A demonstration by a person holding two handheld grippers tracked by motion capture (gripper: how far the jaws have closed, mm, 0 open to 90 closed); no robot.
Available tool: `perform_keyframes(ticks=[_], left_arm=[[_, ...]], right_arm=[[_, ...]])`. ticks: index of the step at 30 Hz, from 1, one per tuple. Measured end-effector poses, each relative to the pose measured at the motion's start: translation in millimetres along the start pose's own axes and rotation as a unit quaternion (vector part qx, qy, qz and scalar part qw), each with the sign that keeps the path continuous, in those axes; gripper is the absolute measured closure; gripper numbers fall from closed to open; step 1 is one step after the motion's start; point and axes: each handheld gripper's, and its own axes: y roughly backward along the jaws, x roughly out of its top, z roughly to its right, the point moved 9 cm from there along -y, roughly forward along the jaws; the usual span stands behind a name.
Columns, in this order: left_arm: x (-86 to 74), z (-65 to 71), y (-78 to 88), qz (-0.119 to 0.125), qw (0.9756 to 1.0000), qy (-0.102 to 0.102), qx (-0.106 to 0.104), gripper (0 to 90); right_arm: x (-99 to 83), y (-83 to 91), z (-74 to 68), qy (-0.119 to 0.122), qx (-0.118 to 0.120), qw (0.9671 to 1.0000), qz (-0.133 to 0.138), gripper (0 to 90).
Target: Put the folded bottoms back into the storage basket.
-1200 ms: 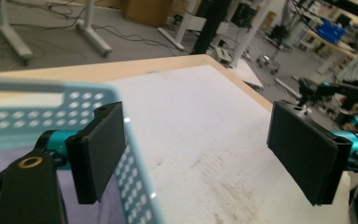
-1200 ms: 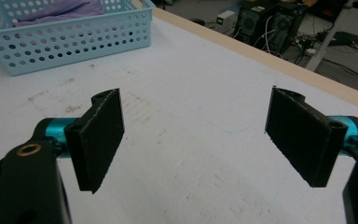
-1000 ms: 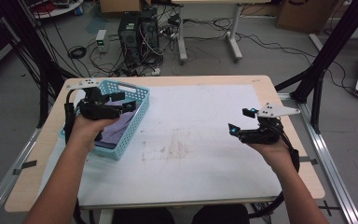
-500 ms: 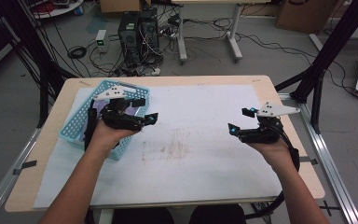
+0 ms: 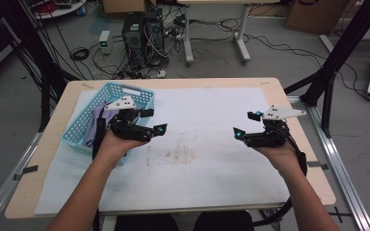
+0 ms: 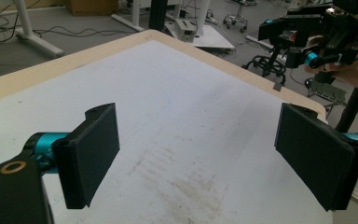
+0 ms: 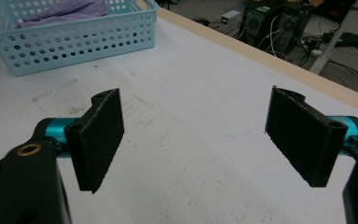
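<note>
A light blue perforated basket [image 5: 84, 115] [image 7: 70, 39] stands on the left of the table with purple cloth [image 5: 96, 120] [image 7: 65, 9] inside. My left gripper [image 5: 153, 121] [image 6: 198, 149] hovers just right of the basket, open and empty, pointing toward the table's middle. My right gripper [image 5: 246, 123] [image 7: 196, 135] is held over the right part of the table, open with nothing between its jaws, facing the left one. The right gripper [image 6: 291, 39] is also seen far off in the left gripper view.
A white mat [image 5: 207, 159] with a brownish stain [image 5: 178, 154] covers the wooden table [image 5: 212, 83]. Computer towers [image 5: 142, 31] and cables lie on the floor beyond the far edge. Black frame posts [image 5: 339, 53] rise at the right.
My left gripper has come out of the basket and swung right, over the mat, now pointing at the table's middle. The right gripper has stayed put.
</note>
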Motion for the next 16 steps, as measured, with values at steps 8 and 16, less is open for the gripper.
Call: perform_keyframes(ticks=[8, 16], left_arm=[[0.1, -1.6, 1.5, 0.0, 1.0, 0.005, 0.0, 13.8], [1.3, 0.1, 3.5, 0.004, 1.0, 0.005, -0.001, 13.8]], right_arm=[[0.0, -1.2, -1.4, 0.0, 0.002, 1.0, -0.002, 19.9], [2.2, 0.3, -3.7, 0.001, 0.003, 1.0, 0.001, 19.9]])
